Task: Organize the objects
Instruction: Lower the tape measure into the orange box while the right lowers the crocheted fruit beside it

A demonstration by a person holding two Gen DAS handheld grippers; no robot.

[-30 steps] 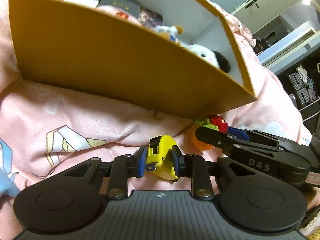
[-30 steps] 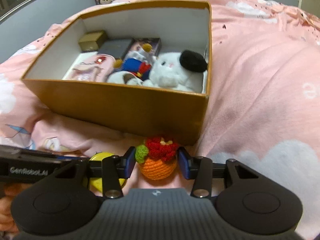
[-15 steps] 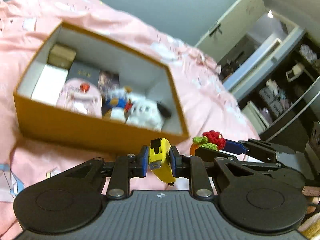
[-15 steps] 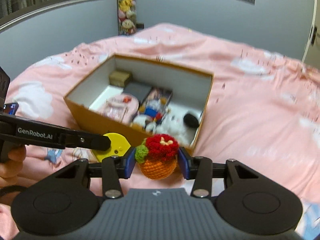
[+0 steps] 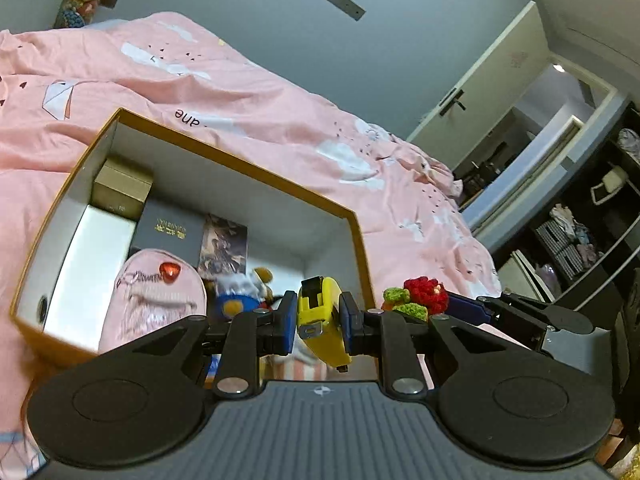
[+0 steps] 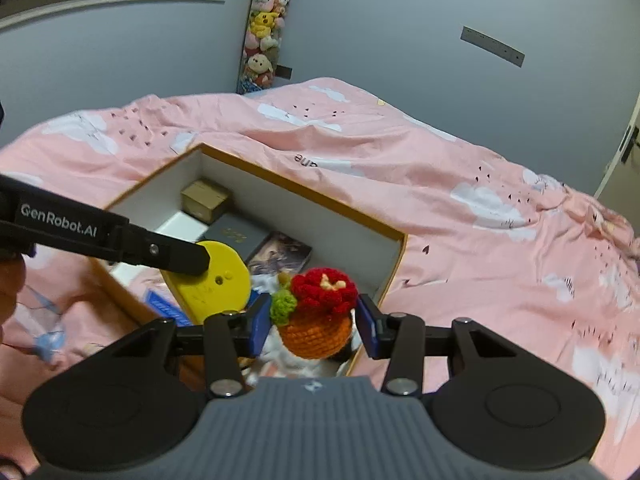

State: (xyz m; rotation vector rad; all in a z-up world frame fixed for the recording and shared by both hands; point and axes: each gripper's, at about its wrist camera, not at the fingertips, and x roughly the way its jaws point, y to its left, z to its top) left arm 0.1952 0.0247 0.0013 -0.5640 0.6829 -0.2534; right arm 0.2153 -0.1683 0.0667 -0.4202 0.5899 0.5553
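Two grippers hang over the near edge of the orange box (image 5: 240,162): the left gripper (image 5: 318,322) clamps a yellow tape measure (image 5: 322,320), the right gripper (image 6: 312,326) pinches a crocheted flower pot (image 6: 316,320). Inside the box lie a small gold carton (image 5: 120,192), a dark booklet (image 5: 168,230), a pink pouch (image 5: 156,300) and plush toys (image 5: 240,292). Under the box spreads a pink bedspread (image 6: 460,208); grey walls (image 6: 380,20) stand beyond it.

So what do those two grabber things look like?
Both are black plastic. Each tool has two thin black fingers with blue pads, silver rivets, two round discs and a ribbed grey base. The left one's arm, seen beside the right tool, says "GenRobot.AI" in white. No cables or sleeves show.
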